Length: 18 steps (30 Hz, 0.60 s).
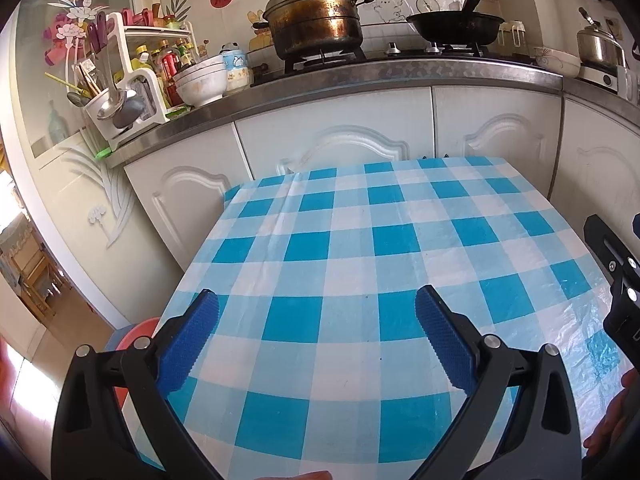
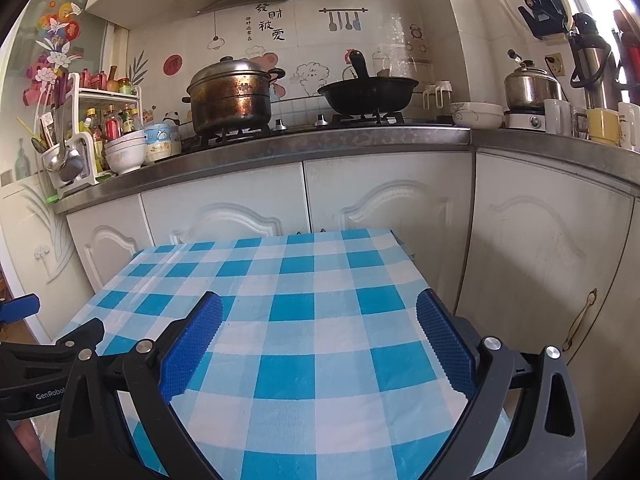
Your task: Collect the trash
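Note:
No trash shows in either view. A small table with a blue and white checked cloth [image 1: 360,264] fills the lower half of the left wrist view, and it also shows in the right wrist view [image 2: 304,320]. My left gripper [image 1: 316,308] is open and empty above the cloth's near part. My right gripper [image 2: 320,312] is open and empty above the cloth too. The right gripper's black body shows at the right edge of the left wrist view [image 1: 616,280]. The left gripper's body shows at the left edge of the right wrist view [image 2: 48,364].
White cabinet doors [image 2: 384,208] stand just behind the table under a steel counter [image 2: 320,140]. On it are a lidded steamer pot [image 2: 230,96], a black wok [image 2: 368,92], stacked bowls [image 2: 124,152], a spice rack [image 2: 100,120] and a kettle [image 2: 528,86]. A red basin [image 1: 132,336] sits left of the table.

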Each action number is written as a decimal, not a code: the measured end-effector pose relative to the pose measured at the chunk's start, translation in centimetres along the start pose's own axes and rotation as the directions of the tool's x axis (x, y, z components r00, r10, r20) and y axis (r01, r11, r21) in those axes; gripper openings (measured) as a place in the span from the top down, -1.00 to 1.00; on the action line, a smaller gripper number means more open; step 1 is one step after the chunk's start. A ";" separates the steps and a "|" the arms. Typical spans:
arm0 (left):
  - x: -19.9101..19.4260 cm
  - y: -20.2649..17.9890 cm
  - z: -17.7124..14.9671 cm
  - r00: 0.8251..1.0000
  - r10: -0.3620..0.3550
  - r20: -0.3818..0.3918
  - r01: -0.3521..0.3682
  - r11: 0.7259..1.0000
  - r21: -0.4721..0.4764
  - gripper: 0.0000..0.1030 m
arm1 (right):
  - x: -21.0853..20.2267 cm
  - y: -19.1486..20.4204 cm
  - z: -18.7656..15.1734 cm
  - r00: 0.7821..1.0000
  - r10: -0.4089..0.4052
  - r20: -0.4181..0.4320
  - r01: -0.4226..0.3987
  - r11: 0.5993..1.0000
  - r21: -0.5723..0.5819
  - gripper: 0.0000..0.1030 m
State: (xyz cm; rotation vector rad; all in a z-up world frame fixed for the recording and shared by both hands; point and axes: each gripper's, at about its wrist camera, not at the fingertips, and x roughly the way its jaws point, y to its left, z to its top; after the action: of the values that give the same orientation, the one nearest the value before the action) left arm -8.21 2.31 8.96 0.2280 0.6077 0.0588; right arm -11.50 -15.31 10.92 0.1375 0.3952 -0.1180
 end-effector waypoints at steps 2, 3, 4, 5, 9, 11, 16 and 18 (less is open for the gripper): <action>0.1 0.0 0.0 1.000 0.001 -0.002 -0.001 1.000 -0.001 -0.92 | 0.0 0.0 0.0 1.000 -0.001 -0.002 0.001 1.000 0.000 -0.87; 0.1 0.0 -0.1 1.000 0.000 -0.004 0.000 1.000 -0.001 -0.92 | 0.0 0.0 -0.1 1.000 0.000 -0.003 0.000 1.000 -0.002 -0.87; 0.2 0.0 -0.1 1.000 0.000 -0.006 0.000 1.000 -0.002 -0.92 | 0.0 0.0 -0.1 1.000 0.000 -0.004 0.000 1.000 -0.003 -0.87; 0.2 0.0 -0.1 1.000 0.000 -0.007 0.000 1.000 -0.003 -0.92 | 0.0 0.1 -0.1 1.000 0.000 -0.005 0.000 1.000 -0.005 -0.87; 0.4 0.0 -0.2 1.000 0.002 -0.011 -0.002 1.000 -0.006 -0.92 | 0.1 0.1 -0.1 1.000 0.000 -0.005 0.000 1.000 -0.005 -0.87; 0.4 0.1 -0.2 1.000 0.000 -0.012 0.000 1.000 -0.007 -0.92 | 0.2 0.1 -0.1 1.000 -0.003 -0.008 0.003 1.000 -0.007 -0.87; 0.6 0.2 -0.3 1.000 0.000 -0.012 0.000 1.000 -0.012 -0.92 | 0.4 0.0 -0.2 1.000 -0.003 -0.011 0.003 1.000 -0.006 -0.87; 0.7 0.3 -0.4 1.000 0.001 -0.013 -0.001 1.000 -0.014 -0.92 | 0.4 0.0 -0.2 1.000 -0.002 -0.013 0.002 1.000 -0.006 -0.87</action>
State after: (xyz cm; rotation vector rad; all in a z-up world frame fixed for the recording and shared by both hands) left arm -7.89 2.75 8.37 0.2150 0.6197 0.0656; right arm -11.24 -15.28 10.60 0.1317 0.4084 -0.1176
